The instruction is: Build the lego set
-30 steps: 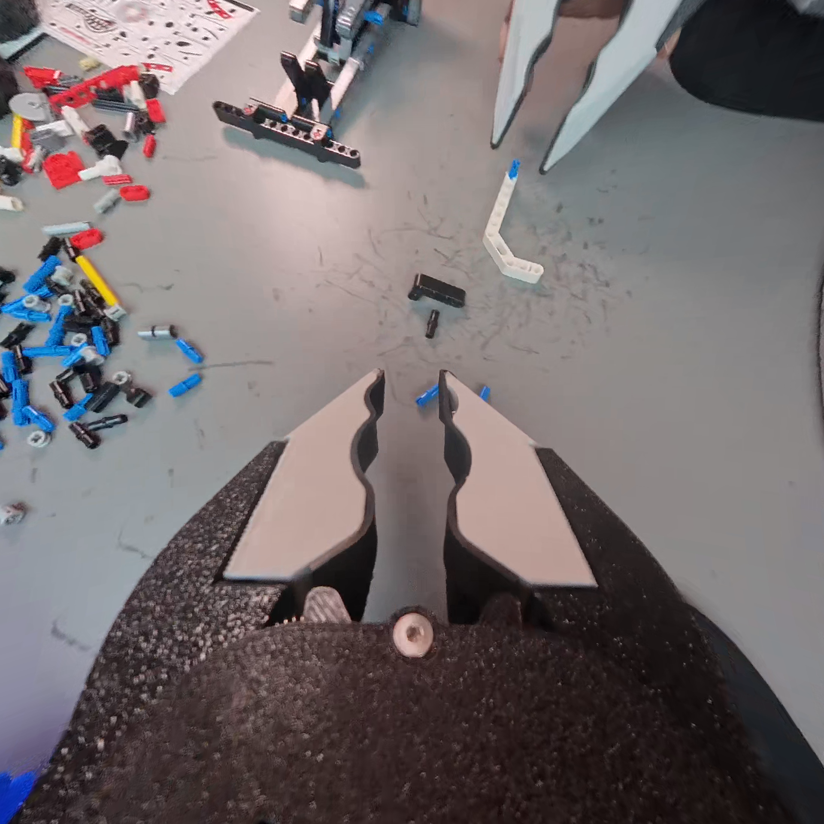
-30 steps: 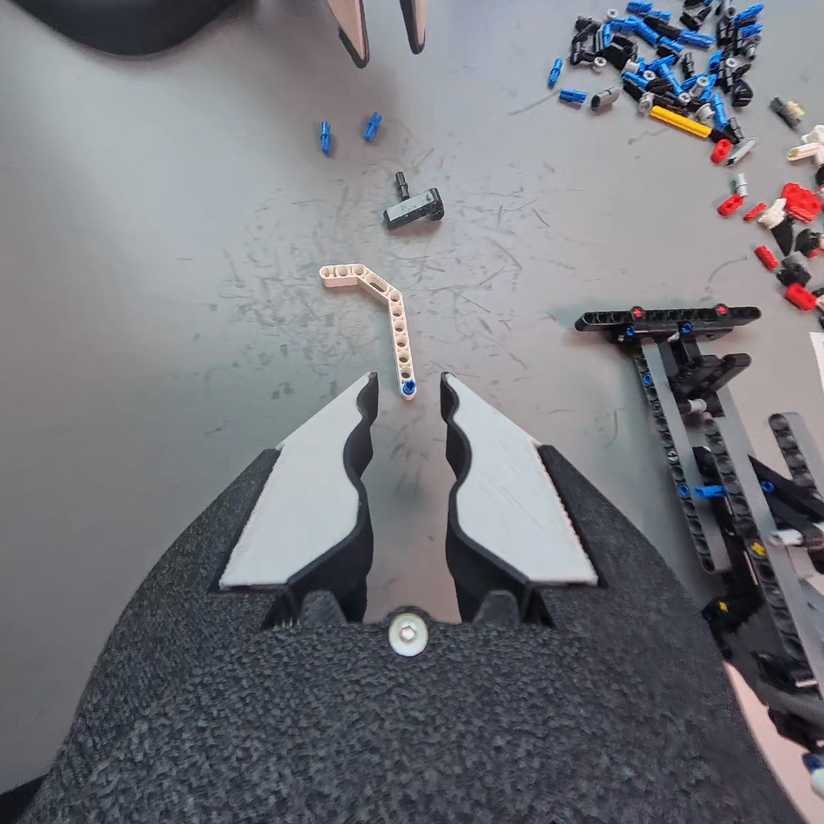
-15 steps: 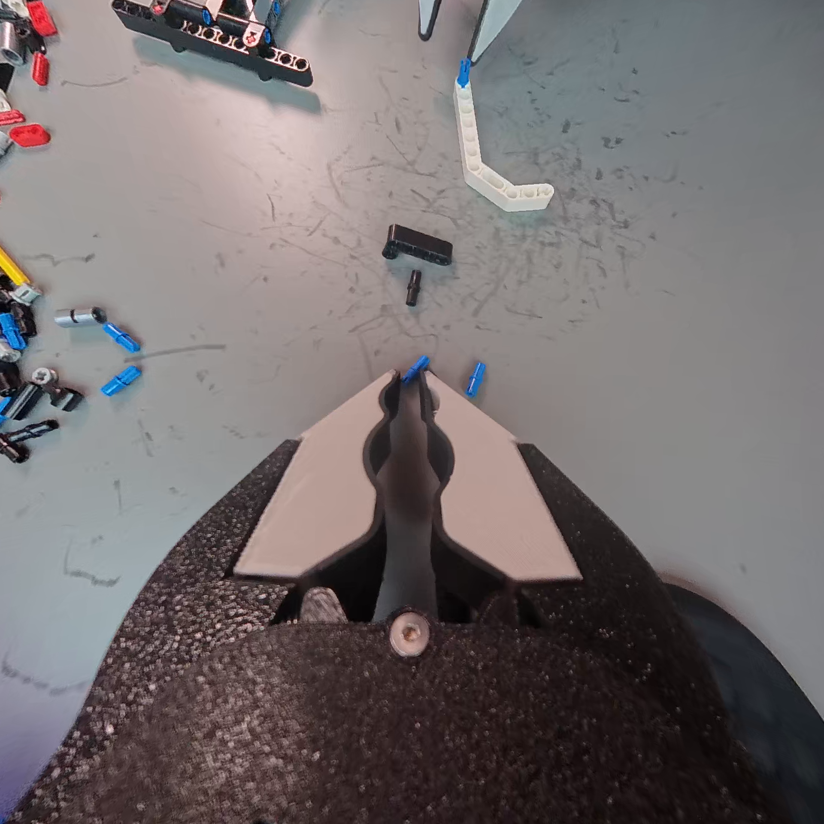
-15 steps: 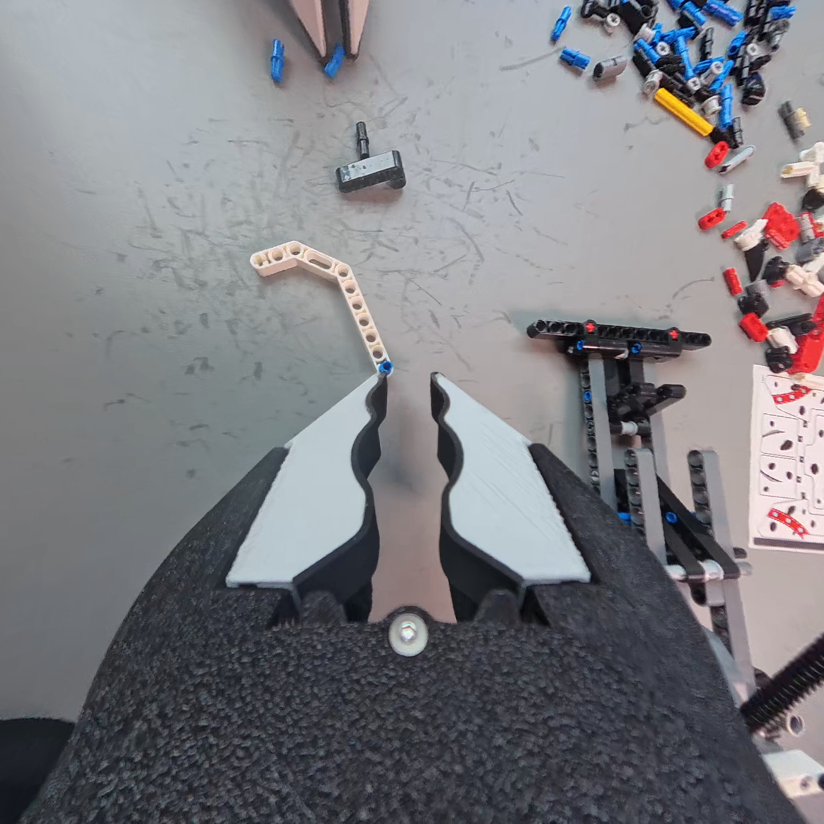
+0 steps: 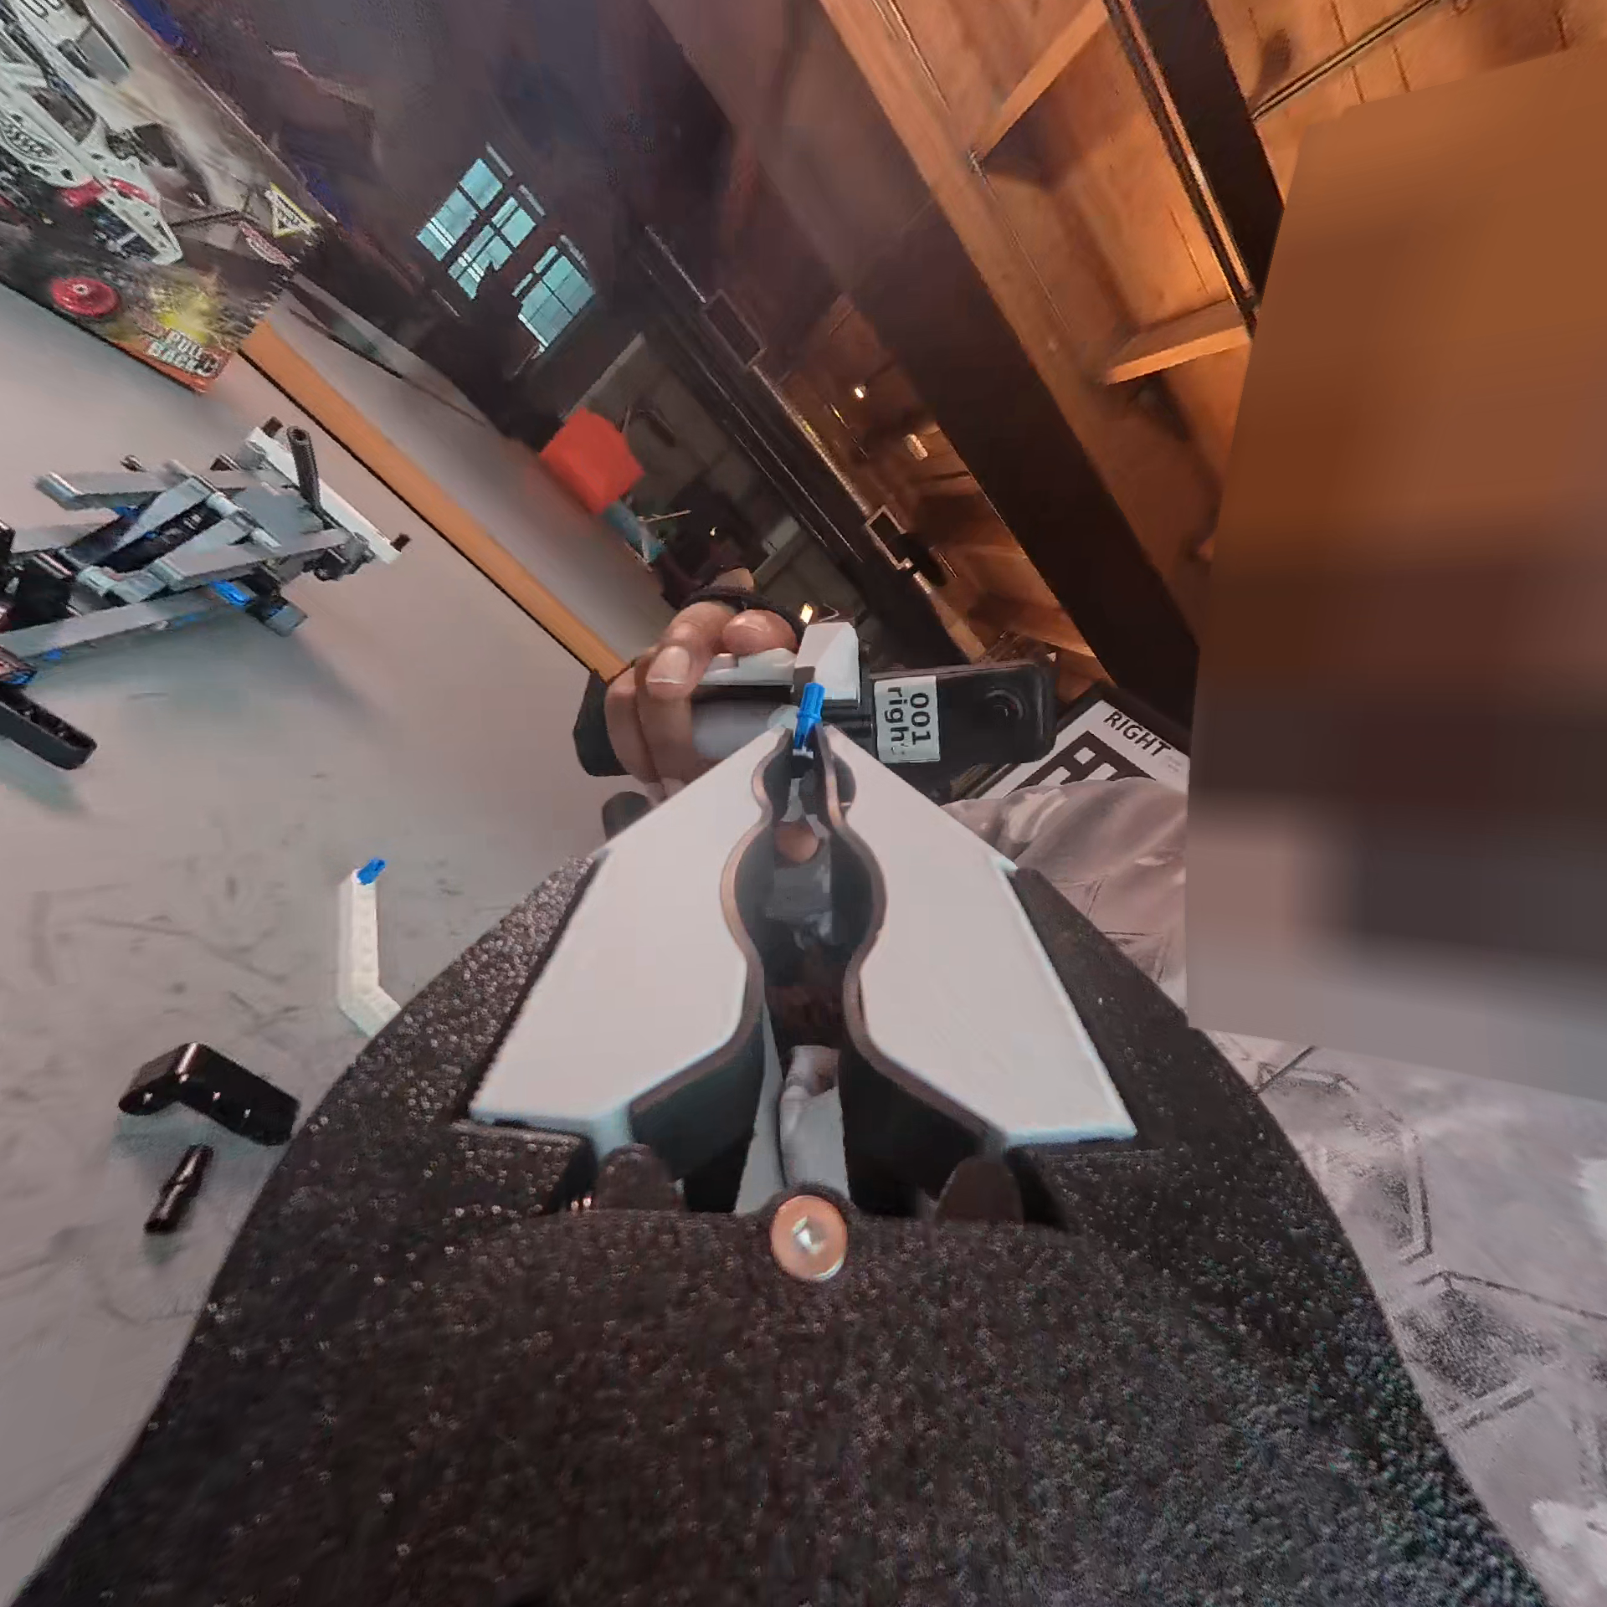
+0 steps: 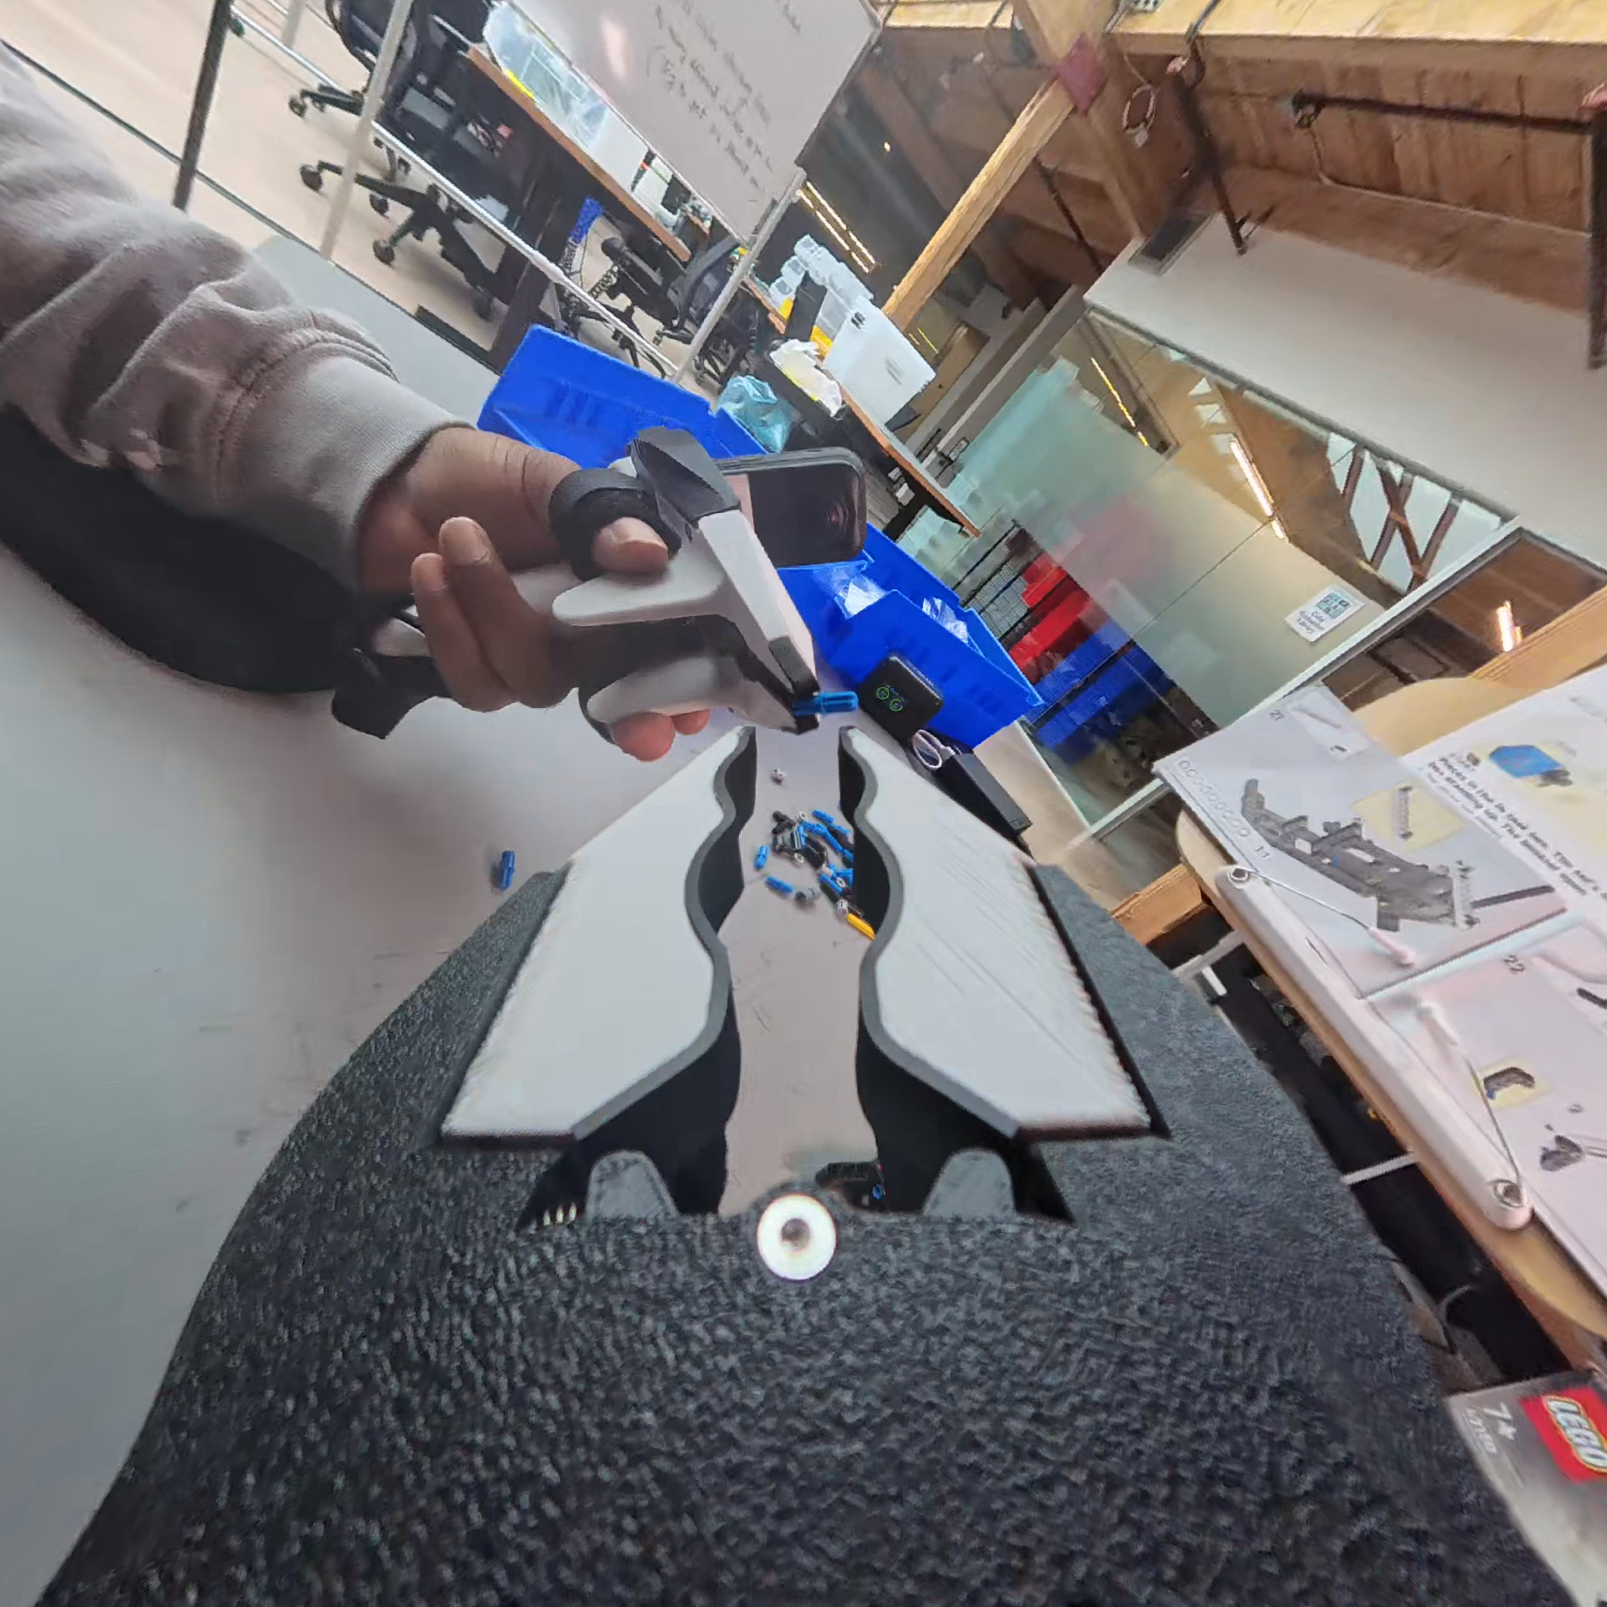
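My left gripper (image 5: 804, 739) is shut on a small blue pin (image 5: 808, 715) and holds it up off the table, pointing toward the other hand-held gripper. In the right wrist view the left gripper (image 6: 796, 700) shows just beyond my fingertips with the blue pin (image 6: 826, 703) sticking out of its tips. My right gripper (image 6: 796, 748) is open and empty, lifted above the table. The white bent beam (image 5: 361, 948) with a blue pin in its end lies on the table at left. The partly built grey and black chassis (image 5: 174, 539) stands farther left.
A black L-shaped piece (image 5: 209, 1091) and a black pin (image 5: 178, 1187) lie near the left gripper's body. A spare blue pin (image 6: 504, 868) and a pile of loose pieces (image 6: 809, 856) lie on the table. Blue bins (image 6: 887, 609), the instruction booklet (image 6: 1391, 852) and the set's box (image 5: 113, 209) surround. Left tips and right tips are each some 15 cm from the white bent beam (image 5: 361, 948).
My left gripper closed on the blue pin on the table and lifted it. Both grippers tilted up from the table and now face each other.
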`<state>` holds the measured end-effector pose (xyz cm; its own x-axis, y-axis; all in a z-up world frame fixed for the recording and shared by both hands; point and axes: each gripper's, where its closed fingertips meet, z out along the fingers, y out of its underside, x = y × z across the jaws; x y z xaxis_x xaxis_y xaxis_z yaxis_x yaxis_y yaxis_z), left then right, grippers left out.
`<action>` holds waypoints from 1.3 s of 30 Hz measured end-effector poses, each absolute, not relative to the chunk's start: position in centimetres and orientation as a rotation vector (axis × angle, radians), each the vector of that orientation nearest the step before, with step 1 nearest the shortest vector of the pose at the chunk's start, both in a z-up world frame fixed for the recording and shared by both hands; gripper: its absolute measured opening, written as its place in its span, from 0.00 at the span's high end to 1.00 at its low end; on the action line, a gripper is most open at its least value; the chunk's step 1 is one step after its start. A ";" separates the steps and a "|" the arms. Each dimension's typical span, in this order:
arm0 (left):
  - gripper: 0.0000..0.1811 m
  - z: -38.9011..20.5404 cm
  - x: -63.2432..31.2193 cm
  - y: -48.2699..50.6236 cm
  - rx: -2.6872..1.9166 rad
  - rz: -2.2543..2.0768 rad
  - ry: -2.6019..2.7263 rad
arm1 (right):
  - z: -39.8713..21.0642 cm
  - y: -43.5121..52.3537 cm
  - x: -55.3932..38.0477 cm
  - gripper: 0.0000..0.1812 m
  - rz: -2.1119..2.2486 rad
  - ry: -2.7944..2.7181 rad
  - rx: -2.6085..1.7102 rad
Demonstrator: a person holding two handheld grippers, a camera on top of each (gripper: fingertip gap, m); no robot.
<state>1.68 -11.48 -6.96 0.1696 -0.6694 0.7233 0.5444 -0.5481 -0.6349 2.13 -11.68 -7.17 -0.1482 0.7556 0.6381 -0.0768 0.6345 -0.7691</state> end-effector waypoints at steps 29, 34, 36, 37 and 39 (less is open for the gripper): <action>0.94 -9.3 4.9 -12.5 -1.588 -1.770 0.154 | -10.0 -12.8 3.4 0.97 0.921 -1.817 -0.593; 0.95 -9.9 4.7 -12.3 -1.628 -1.739 0.138 | -10.4 -12.6 3.2 0.97 0.920 -1.830 -0.616; 0.96 -10.4 4.6 -12.1 -1.656 -1.730 0.122 | -10.8 -12.6 3.1 0.97 0.900 -1.835 -0.614; 0.96 -10.7 4.6 -12.0 -1.671 -1.719 0.112 | -11.0 -12.5 3.1 0.97 0.876 -1.843 -0.608; 0.97 -11.2 4.4 -11.8 -1.696 -1.685 0.094 | -11.5 -12.3 2.9 0.97 0.799 -1.848 -0.580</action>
